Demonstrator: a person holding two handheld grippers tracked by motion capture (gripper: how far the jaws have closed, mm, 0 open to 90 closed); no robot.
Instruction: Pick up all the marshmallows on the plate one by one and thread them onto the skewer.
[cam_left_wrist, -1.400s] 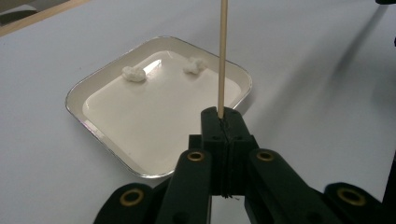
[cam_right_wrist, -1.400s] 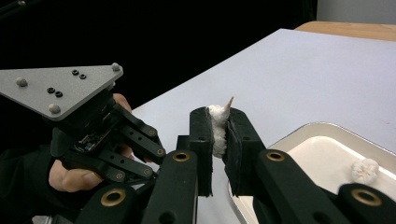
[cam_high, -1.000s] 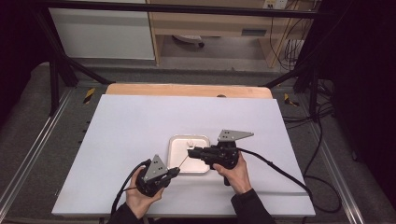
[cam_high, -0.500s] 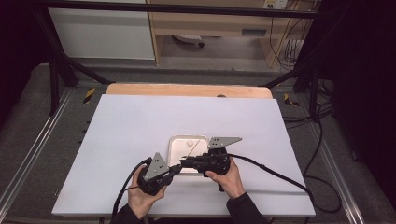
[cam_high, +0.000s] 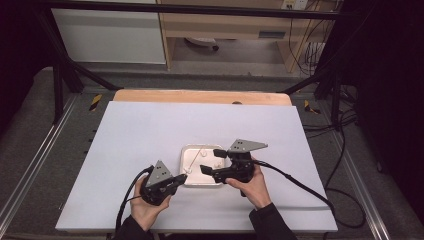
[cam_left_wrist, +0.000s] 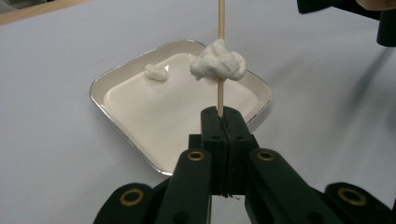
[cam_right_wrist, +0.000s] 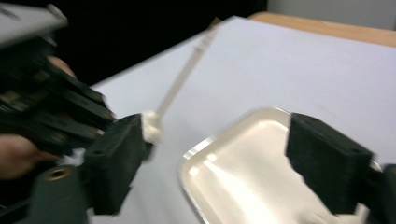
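- Left gripper view, nearest first: my left hand-held gripper (cam_left_wrist: 219, 122) is clenched on the butt of a thin wooden skewer (cam_left_wrist: 221, 23), jaws pressed together around it, the stick running straight out ahead.
- Just beyond the jaw tips, a white lump (cam_left_wrist: 217, 64) is threaded on the skewer; it looks soft, like dough or cotton, though I cannot tell which.
- Below and beyond that lump sits a shallow white tray (cam_left_wrist: 112, 77) on the tabletop (cam_left_wrist: 56, 56), with a second, smaller white lump (cam_left_wrist: 156, 71) lying in its far part.
- In the high view my right hand-held gripper (cam_high: 210, 161) hangs over the tray's right side, near the left one (cam_high: 179, 178), jaws spread and holding nothing.
- Its own view is blurred, so I judge it is in motion; the left tool shows beside its left jaw.
- Risk, as I judge it: the skewer is pinched at its very end, so any sideways knock from the open jaws could lever it out or snap it.
- Closing too hard on the threaded lump could squash it or drag it off onto the tabletop beyond the tray.
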